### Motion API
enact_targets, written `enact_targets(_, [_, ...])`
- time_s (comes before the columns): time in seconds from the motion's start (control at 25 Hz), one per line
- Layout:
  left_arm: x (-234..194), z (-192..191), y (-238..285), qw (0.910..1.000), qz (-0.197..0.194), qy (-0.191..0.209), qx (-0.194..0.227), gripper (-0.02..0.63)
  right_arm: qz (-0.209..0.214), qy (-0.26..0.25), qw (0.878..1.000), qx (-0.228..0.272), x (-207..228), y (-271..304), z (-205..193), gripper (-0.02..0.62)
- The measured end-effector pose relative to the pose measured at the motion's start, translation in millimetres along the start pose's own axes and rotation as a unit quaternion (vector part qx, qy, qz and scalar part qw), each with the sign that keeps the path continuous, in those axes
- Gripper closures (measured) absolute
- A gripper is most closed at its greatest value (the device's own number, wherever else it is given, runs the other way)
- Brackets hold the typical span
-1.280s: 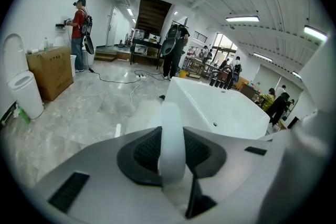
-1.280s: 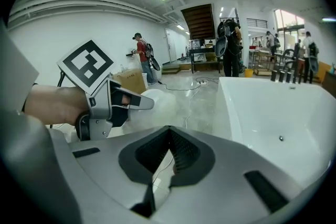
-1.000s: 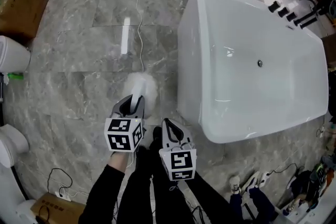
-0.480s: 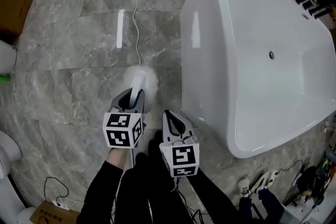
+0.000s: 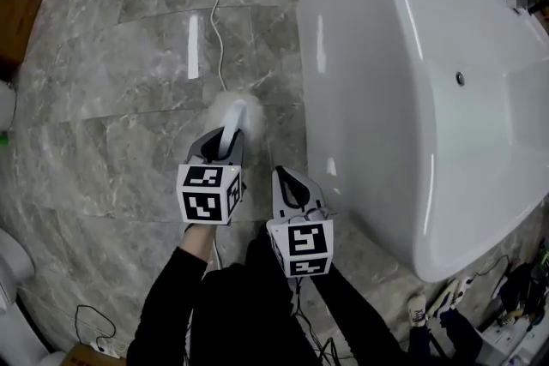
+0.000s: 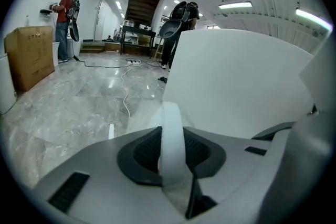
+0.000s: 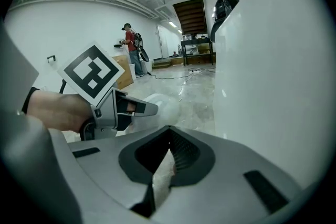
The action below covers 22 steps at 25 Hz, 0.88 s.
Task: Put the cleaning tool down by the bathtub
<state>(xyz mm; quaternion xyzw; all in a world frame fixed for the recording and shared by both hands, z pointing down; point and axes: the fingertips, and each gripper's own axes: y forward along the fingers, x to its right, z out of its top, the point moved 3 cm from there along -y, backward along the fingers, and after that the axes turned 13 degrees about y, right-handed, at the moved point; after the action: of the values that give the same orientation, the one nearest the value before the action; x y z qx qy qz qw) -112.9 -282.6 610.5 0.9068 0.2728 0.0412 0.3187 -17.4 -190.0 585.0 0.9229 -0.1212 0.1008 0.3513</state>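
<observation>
Holding the cleaning tool [image 5: 237, 112] is the left gripper [image 5: 226, 141]: its fingers [image 6: 142, 152] are clamped on the white handle, and the fluffy white head juts out ahead of them over the marble floor [image 5: 129, 99], just beside the left wall of the bathtub [image 5: 403, 81]. The tool's long axis follows the line the gripper points along, roughly parallel to that wall, with the head away from the person. The right gripper [image 5: 280, 174] hangs next to it, nearer the tub, closed on nothing, so I'd say the setting-down falls to the left hand alone: the floor lies below the head. The head view places the head near a white cable [image 5: 214, 13]. The left gripper view alone shows the handle pinched between the pads. From the right gripper view the head looks low, though I cannot tell whether it touches the floor.
</observation>
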Motion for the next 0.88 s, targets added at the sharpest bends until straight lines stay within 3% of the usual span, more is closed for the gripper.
enact_targets(0.36, [-11.7, -35.3, 56.8, 0.9999, 0.008, -0.014, 0.005, 0.508, -0.012, 0.004, 1.000, 0.001, 27.5, 52.4, -37.2, 0.597])
enact_targets(0.88, [-12.9, -86.6, 119.8, 0.9996, 0.006, 0.024, -0.017, 0.509, -0.027, 0.050, 0.998, -0.023, 63.9, 126.4, -85.5, 0.597])
